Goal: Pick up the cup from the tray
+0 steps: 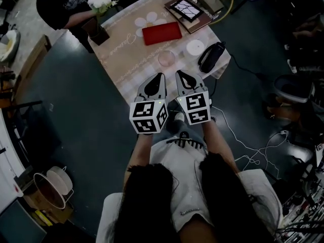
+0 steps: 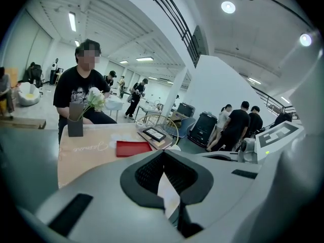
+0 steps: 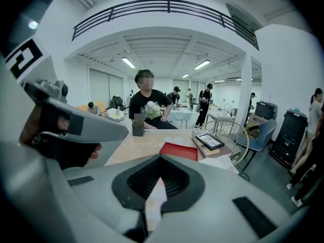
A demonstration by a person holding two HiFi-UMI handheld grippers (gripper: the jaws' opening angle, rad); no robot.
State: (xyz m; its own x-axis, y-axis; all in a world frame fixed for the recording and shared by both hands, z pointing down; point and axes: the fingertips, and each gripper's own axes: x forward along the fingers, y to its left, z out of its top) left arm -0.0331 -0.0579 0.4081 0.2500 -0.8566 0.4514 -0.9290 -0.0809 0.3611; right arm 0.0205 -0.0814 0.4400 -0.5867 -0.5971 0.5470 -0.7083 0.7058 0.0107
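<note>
A clear cup (image 1: 166, 58) stands on the beige tablecloth (image 1: 132, 59), near the table's front edge. It is not on the flat red tray (image 1: 161, 33), which lies just beyond it with nothing on it. My left gripper (image 1: 160, 76) and right gripper (image 1: 180, 74) hover side by side just short of the cup, both pointing at it. Each has its jaws together with nothing between them. In the left gripper view the left gripper (image 2: 163, 155) blocks the cup and only the red tray (image 2: 132, 148) shows. The right gripper (image 3: 161, 158) likewise hides the cup below the tray (image 3: 179, 151).
A dark vase with white flowers (image 1: 97, 28) stands at the table's far left. A framed picture on a book (image 1: 184, 8), a white disc (image 1: 195, 47) and a black headset (image 1: 211, 56) lie to the right. A person (image 1: 76, 1) sits at the far end. Cables (image 1: 253, 151) trail on the floor.
</note>
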